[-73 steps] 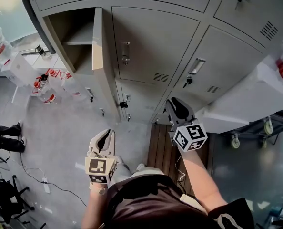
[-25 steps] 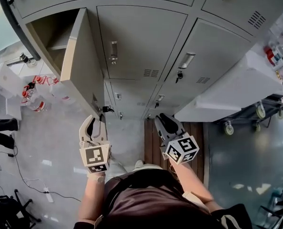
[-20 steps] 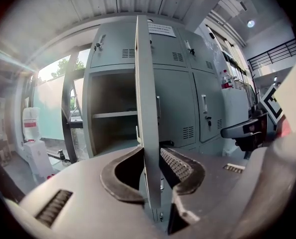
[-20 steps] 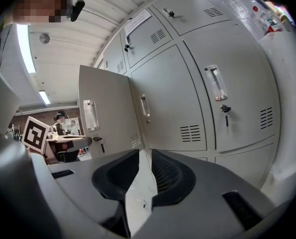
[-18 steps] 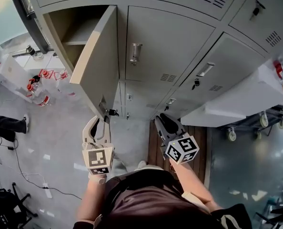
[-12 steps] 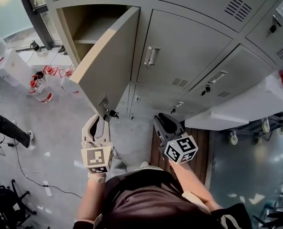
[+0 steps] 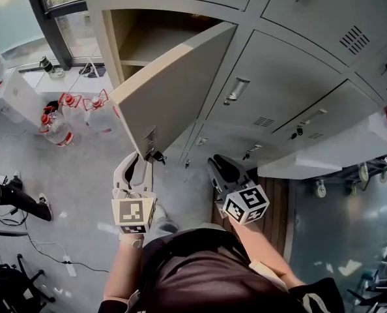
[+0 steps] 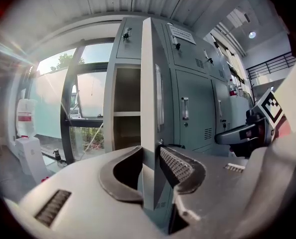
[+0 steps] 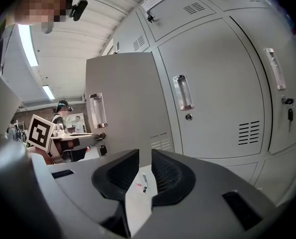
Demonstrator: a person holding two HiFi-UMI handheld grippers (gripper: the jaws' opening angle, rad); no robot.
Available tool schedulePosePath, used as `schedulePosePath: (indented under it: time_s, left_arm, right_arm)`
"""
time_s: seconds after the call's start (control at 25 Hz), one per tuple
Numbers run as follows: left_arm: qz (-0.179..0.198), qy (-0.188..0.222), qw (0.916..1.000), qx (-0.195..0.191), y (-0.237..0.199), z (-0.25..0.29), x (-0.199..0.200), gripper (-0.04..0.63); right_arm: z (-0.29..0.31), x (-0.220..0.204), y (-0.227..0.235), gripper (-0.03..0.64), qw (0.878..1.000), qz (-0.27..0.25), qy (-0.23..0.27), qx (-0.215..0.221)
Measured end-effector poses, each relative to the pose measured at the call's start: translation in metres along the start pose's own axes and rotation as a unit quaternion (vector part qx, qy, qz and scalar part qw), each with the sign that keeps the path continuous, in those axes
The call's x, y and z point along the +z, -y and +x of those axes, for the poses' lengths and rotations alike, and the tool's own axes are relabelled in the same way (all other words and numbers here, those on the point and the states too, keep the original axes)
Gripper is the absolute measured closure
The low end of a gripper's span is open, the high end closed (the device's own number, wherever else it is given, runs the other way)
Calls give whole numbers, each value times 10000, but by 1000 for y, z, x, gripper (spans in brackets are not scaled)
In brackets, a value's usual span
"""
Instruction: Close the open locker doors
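Left gripper (image 7: 136,163) fingers just widened, loosely straddling the beige-grey metal locker door (image 7: 174,90) edge — may slip off mid-swing; right gripper (image 7: 221,165) fingers narrow, empty.

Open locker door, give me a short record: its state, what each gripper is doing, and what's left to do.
door: grey metal locker door, beige inside, swung partly out from its compartment
left gripper: fingers straddle the door's free edge, just been opening, not clamped
right gripper: fingers narrowly apart, nothing between them, facing closed grey locker doors
remaining: door not yet shut
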State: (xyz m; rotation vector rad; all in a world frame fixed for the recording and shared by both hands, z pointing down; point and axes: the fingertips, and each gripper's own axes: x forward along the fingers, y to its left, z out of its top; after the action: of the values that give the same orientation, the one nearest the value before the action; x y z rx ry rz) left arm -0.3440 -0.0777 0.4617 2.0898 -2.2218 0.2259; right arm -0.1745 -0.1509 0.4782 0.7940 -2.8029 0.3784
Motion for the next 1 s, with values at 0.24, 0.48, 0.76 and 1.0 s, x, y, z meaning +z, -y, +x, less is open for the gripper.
schedulePosePath:
  time_s: [0.24,0.48,0.76,1.0]
  left_arm:
    - [47,13,9994,-340,-31,15,-2,479]
    - [90,44,9987,-501,-60,34,-1,479]
    - [1,-79,9995,-320,-89,62,-2,479]
    - [-100,-204,9995,-233,-109,91,-12,480]
  right_arm:
    - [26,5,-19,520,9996,43,110,-259]
    - [42,4,-32,520,9986,80,121,-502]
    - [57,0,-29,520,9986,63,89,-516]
    - [90,9,-20,520,9992,63,42,-385]
